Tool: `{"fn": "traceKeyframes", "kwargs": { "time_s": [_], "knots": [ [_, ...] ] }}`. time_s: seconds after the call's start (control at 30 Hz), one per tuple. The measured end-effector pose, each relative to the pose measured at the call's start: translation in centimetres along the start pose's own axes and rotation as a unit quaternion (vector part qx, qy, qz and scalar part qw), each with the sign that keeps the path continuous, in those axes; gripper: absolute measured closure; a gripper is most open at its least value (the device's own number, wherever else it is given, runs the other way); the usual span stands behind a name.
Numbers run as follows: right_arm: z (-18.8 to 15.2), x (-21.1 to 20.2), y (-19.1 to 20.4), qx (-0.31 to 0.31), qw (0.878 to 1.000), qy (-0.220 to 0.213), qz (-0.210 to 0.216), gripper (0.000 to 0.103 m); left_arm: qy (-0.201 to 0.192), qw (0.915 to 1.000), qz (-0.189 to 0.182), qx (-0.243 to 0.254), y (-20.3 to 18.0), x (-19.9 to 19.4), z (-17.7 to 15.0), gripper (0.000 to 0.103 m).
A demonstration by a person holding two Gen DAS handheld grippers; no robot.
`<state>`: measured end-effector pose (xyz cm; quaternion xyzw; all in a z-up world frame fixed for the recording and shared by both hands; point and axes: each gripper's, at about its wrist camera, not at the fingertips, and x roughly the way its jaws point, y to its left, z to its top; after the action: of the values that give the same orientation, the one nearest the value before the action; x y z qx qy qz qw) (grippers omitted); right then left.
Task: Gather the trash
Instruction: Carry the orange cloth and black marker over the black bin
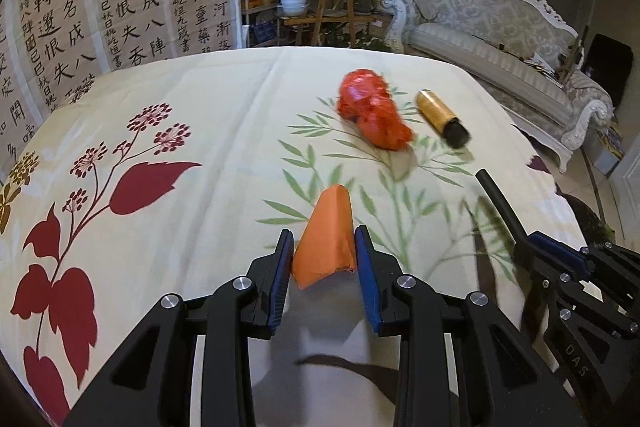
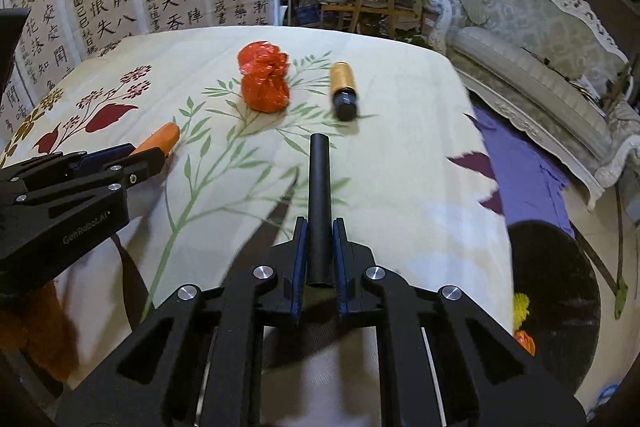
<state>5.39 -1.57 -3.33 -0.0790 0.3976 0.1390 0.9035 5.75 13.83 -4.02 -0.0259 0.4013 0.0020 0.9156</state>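
My left gripper (image 1: 323,242) is shut on a folded orange paper piece (image 1: 326,239), held just above the flowered tablecloth (image 1: 180,131). My right gripper (image 2: 320,231) is shut on a black tube (image 2: 320,195) that sticks forward past the pads; the same tube (image 1: 498,201) shows at the right of the left wrist view. A crumpled red plastic bag (image 1: 372,109) (image 2: 264,81) lies farther back on the cloth. Beside it on the right lies a gold cylinder with a black end (image 1: 440,117) (image 2: 343,89). The left gripper (image 2: 132,157) appears at the left of the right wrist view.
A black bin (image 2: 556,303) stands on the floor below the table's right edge, with yellow and orange scraps inside. A purple cloth (image 2: 520,167) lies beside it. A pale ornate sofa (image 1: 492,27) stands right, plants on wooden stands behind, a calligraphy hanging at the left.
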Motion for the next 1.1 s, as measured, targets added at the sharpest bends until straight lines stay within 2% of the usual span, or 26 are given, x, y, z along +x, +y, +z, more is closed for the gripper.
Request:
{"fn": "traceKeyframes", "kwargs": {
  "time_s": [0.6,1.1],
  "knots": [
    [-3.8,-4.2,-6.3,0.076,0.995,-0.027,-0.064,0.091,-0.009,0.9975,-0.05,0.049,-7.5,-1.5,-1.4,0.071],
    [-6.4,-6.5,-13.1,0.145,0.98,-0.04,-0.129,0.091,-0.026,0.9882,-0.102,0.111,-15.8,-2.4,-1.4,0.071]
  ]
}}
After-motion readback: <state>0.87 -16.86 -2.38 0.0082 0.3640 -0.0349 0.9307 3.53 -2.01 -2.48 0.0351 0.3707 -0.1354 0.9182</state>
